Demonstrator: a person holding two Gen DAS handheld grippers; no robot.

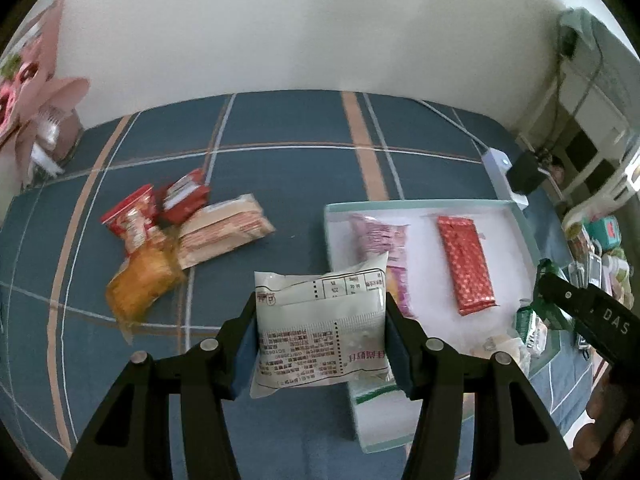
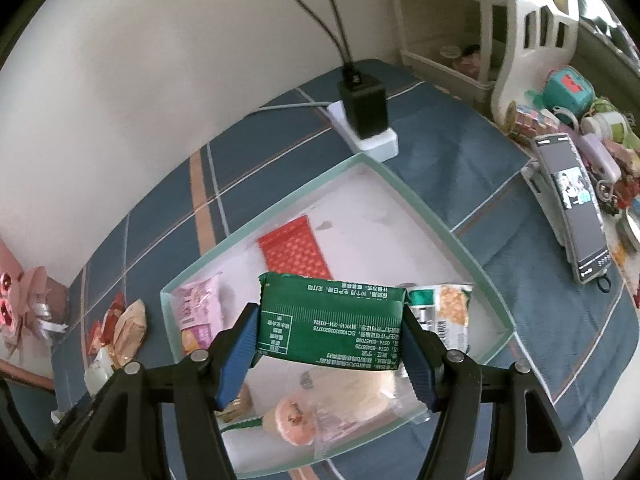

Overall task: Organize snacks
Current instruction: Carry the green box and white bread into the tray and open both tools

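Note:
My left gripper (image 1: 320,336) is shut on a white snack packet (image 1: 320,320) printed with small text, held above the left edge of the pale green tray (image 1: 420,205). My right gripper (image 2: 330,340) is shut on a green snack packet (image 2: 330,322), held over the tray (image 2: 460,240). In the tray lie a red patterned bar (image 1: 466,264), a pink packet (image 1: 380,236), a green-and-white corn packet (image 2: 444,312) and a clear bag with a peach-coloured snack (image 2: 296,420). The right gripper (image 1: 580,312) shows at the right edge of the left wrist view.
A pile of loose snacks (image 1: 176,232) in red, striped and orange wrappers lies on the blue plaid cloth left of the tray. A white power strip with a black charger (image 2: 364,116) sits behind the tray. A phone on a stand (image 2: 572,208) and small clutter are to the right.

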